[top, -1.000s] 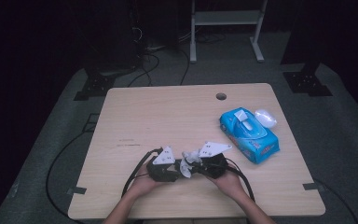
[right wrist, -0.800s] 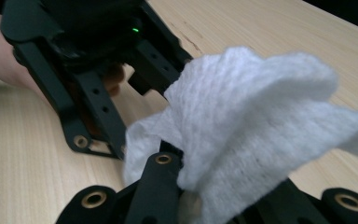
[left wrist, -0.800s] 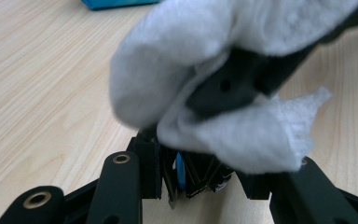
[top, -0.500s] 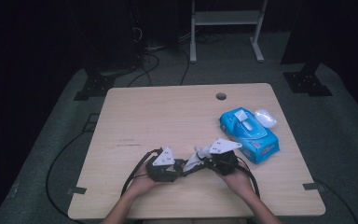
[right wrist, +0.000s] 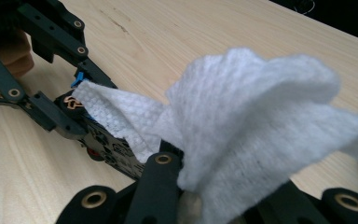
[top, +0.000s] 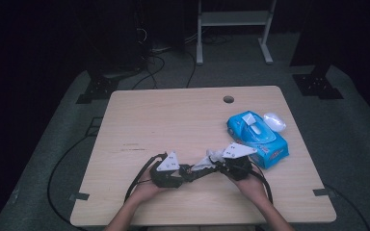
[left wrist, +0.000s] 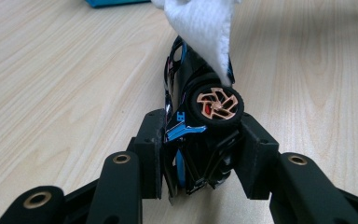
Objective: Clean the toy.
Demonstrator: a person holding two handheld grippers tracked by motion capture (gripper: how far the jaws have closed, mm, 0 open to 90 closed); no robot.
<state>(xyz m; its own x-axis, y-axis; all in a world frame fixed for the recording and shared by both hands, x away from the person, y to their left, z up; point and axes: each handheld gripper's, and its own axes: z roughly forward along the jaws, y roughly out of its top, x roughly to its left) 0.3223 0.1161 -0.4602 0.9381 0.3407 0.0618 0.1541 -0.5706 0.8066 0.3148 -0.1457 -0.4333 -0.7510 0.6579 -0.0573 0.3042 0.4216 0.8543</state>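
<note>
A black toy car (left wrist: 200, 140) with blue trim is held clenched between the jaws of the left gripper (top: 167, 174), close above the table (top: 173, 120) near its front edge. A white wipe (right wrist: 242, 121) is grasped by the right gripper (top: 236, 163) and is laid against the car, beside its copper-rimmed wheel (left wrist: 216, 103). A blue wipe pack (top: 256, 137) is seen right of the car

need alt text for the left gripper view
The left gripper clamps a black and blue toy car between its two black fingers, one copper-spoked wheel facing the camera. A white wipe hangs down onto the car from above, over a light wooden table.
</note>
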